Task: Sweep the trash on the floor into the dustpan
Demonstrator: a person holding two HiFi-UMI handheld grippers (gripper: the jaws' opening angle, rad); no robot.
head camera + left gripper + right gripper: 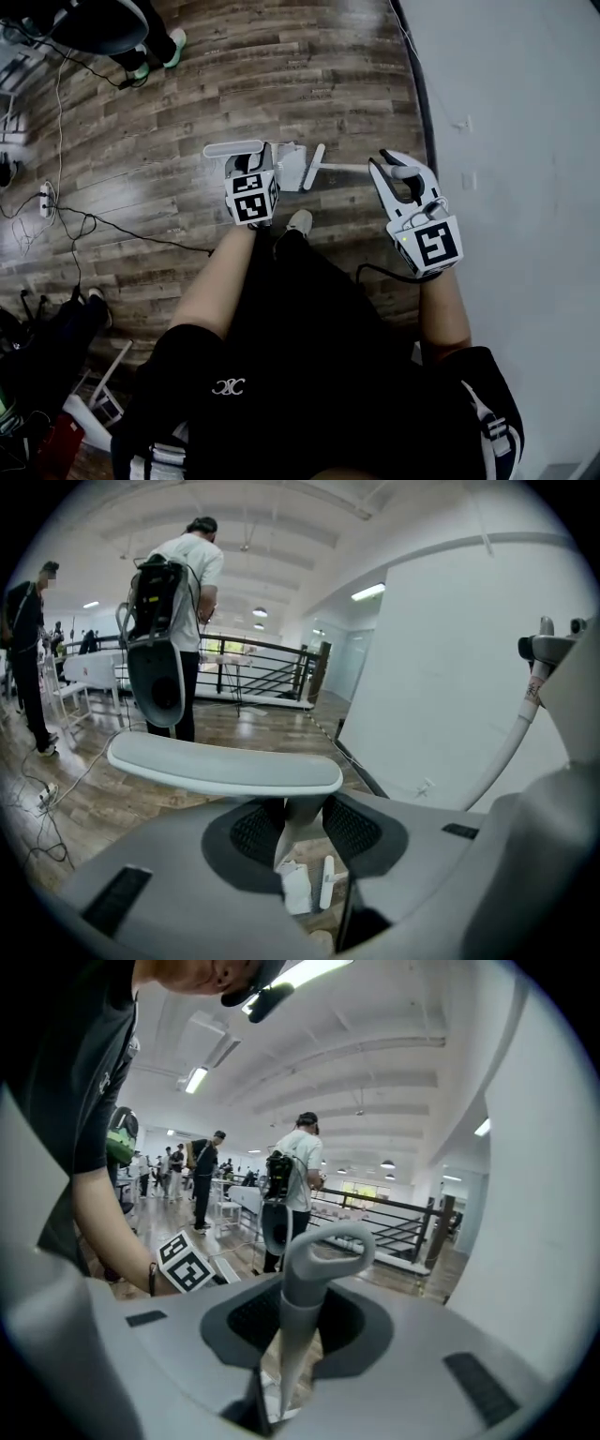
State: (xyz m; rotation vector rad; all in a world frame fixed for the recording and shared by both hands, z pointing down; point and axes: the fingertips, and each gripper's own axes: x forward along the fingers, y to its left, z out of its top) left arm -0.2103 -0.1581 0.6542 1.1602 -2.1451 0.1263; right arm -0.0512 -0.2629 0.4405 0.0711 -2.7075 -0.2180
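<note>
Left gripper (252, 167) clamps the dustpan handle (225, 766); right gripper (401, 174) clamps the broom handle (302, 1321). Dustpan (289, 169) and broom head (315, 167) sit side by side between the 2.

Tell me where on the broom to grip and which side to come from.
Grip the broom on its slim straight shaft just below the looped end, which is where the right gripper is shut on it now. Come in from the side with the jaws across the shaft. The shaft is narrow there, and the loop above should stop the grip from slipping off.
</note>
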